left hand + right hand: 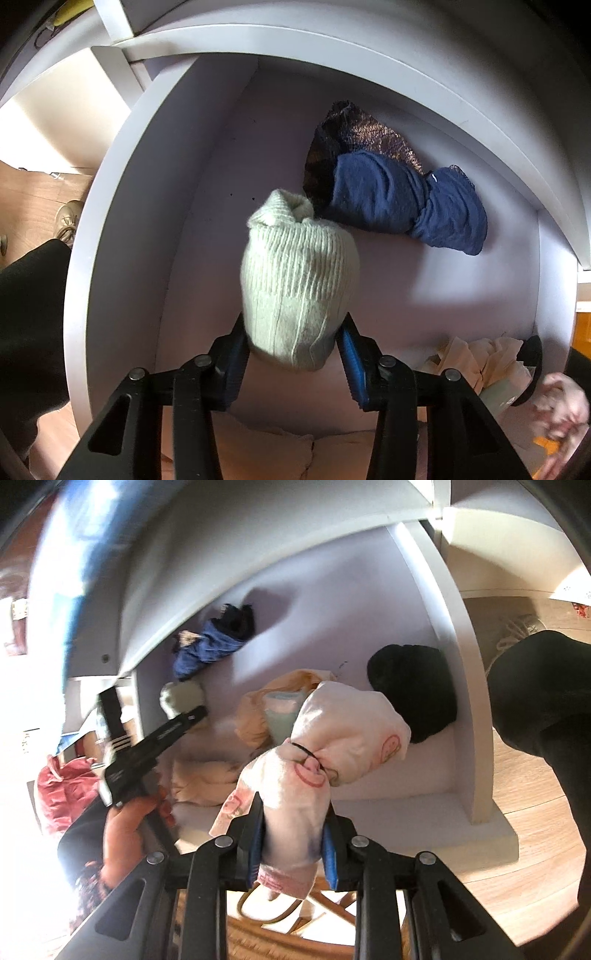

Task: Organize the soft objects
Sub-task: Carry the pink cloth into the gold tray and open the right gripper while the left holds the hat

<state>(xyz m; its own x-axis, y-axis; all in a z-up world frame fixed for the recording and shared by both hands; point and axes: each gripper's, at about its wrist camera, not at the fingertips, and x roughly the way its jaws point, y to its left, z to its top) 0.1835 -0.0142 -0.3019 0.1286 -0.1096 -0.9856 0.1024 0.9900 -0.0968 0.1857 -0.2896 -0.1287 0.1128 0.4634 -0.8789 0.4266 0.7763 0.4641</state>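
1. The cream knitted sock bundle is between the blue pads of our left gripper, which points down into the white drawer. The jaws are partly closed and the pads press its lower end on both sides, so we judge it is held.
2. To do this step well, we should lower the bundle to a free part of the drawer floor, near the dark blue bundle but not on top of it, and open the jaws only when it rests.
3. Our right gripper is closed nearly fully on a pale pink cloth bundle, tied in the middle with a black elastic band. It hangs above the drawer, in front of a black bundle. We should keep it clear of the left gripper.
4. The cream bundle is ribbed, thick and rolled, with one cuff folded over at the far end. It looks soft and squeezes slightly under the pads.
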